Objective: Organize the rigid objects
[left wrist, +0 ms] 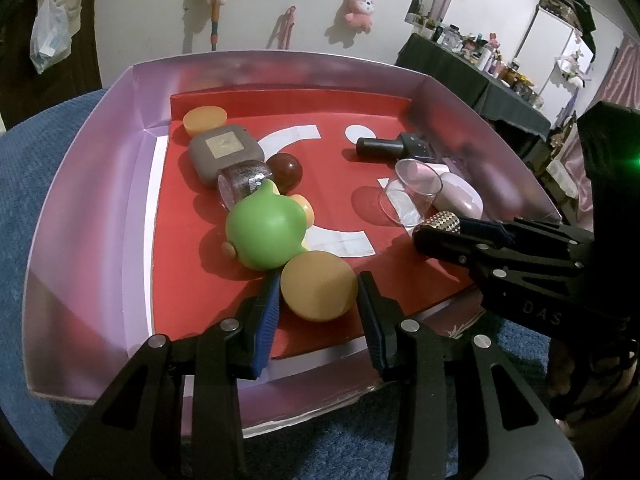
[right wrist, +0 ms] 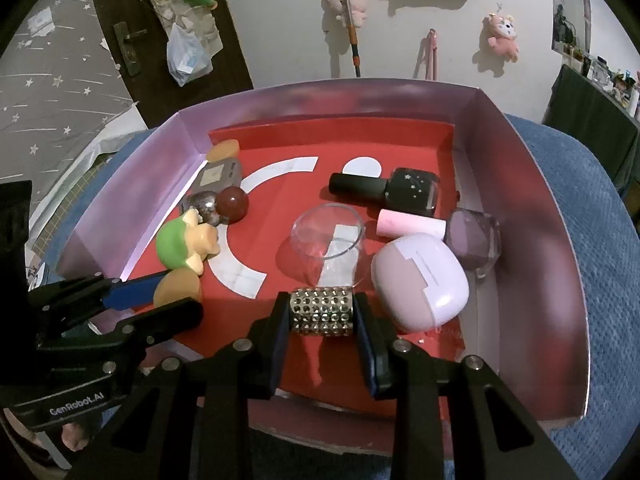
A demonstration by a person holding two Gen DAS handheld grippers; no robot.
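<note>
My left gripper is shut on a yellow-orange ball at the near edge of the red-lined lilac box, just in front of a green duck toy. In the right wrist view the same ball shows between the blue pads at the left. My right gripper is shut on a small silver studded cylinder, held just above the red floor in front of a clear cup lying on its side. From the left wrist view the studded cylinder peeks out at the right gripper's tips.
In the box's left row lie an orange disc, a grey case, a glitter jar and a dark red ball. On the right lie a black bottle, a pink tube, a lilac case and a purple faceted piece. Blue cloth surrounds the box.
</note>
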